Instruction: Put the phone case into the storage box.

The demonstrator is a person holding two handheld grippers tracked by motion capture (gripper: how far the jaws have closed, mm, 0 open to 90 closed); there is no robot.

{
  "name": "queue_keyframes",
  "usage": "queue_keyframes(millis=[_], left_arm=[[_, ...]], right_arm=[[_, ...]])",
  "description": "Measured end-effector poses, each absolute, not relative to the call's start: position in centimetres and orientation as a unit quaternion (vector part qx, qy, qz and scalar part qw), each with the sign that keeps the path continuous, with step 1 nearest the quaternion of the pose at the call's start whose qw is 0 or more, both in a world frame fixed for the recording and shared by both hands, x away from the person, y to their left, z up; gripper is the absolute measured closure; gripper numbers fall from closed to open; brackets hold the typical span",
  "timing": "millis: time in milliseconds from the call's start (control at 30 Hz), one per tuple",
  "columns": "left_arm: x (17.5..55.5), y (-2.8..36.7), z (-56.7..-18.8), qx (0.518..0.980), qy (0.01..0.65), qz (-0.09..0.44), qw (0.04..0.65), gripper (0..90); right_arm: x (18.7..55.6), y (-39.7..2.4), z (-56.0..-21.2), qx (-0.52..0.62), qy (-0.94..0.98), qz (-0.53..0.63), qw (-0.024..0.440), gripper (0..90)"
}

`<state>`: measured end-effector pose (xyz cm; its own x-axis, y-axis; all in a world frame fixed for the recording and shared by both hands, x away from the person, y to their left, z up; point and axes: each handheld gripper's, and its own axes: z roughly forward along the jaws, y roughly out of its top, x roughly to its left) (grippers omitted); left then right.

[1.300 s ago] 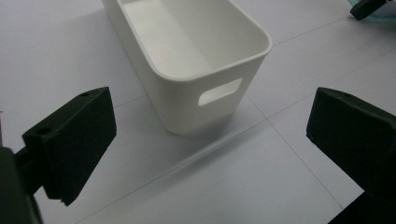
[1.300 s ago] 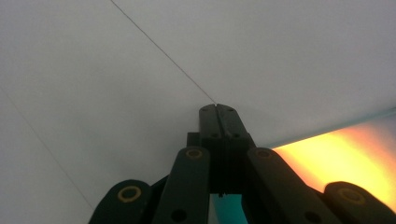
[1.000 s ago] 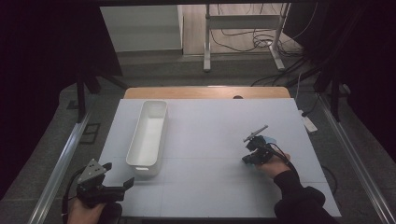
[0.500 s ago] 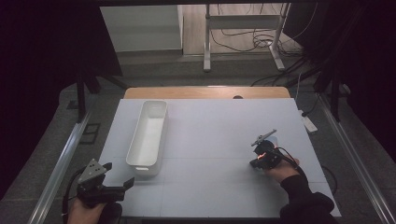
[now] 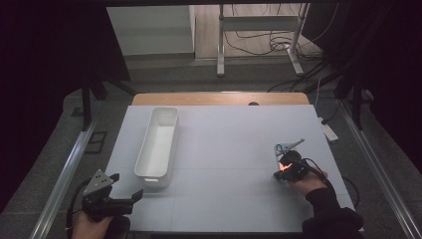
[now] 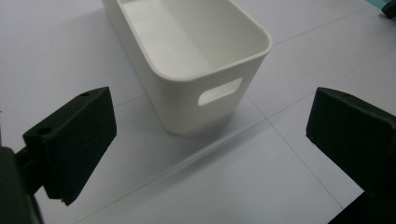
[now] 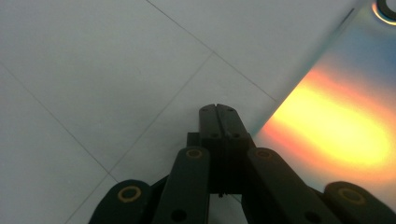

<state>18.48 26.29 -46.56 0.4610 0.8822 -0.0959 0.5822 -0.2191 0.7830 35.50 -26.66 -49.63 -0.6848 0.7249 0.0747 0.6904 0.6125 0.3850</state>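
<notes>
Right gripper (image 5: 284, 167) sits at the bench's right side, jaws pressed flat together with nothing between them; its own view shows the two pads (image 7: 218, 122) meeting edge to edge above the bare top. An orange glow lies on the gripper body in the high view, and the same orange-yellow flare spreads across a shiny surface at the right of the right gripper view; what that surface is I can't tell. The hand (image 5: 308, 182) grips it from behind, dark sleeve running off the bottom edge. A grey three-cornered plate rides on the gripper, pointing away from the person.

Left gripper (image 5: 119, 199) hangs at the near-left corner of the bench (image 5: 229, 149), jaws wide apart and empty. In its own view the two black pads (image 6: 74, 140) stand at either side of the frame, with the bin (image 6: 196, 60) between and beyond them, not touching. Its near short wall, with the slot handle, faces the gripper.

The bin (image 5: 158, 142) is white, long and narrow, empty inside, upright on the left half of the bench, long axis running away from the person. It is near the left gripper and well apart from the right one.

Beyond the bench: floor with cables.
</notes>
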Motion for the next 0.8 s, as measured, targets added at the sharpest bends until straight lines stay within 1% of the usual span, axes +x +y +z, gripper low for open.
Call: queue_keyframes(millis=[567,800], left_arm=[[18.5,26.3,-46.6,0.758,0.483,0.19,0.395,2.4],[18.5,26.3,-46.6,0.758,0.483,0.19,0.395,2.4]], right_arm=[[35.5,-28.6,-49.4,0.418,0.887,0.188,0.049,89.2],[35.6,-29.3,-49.4,0.427,0.884,0.182,0.059,89.2]])
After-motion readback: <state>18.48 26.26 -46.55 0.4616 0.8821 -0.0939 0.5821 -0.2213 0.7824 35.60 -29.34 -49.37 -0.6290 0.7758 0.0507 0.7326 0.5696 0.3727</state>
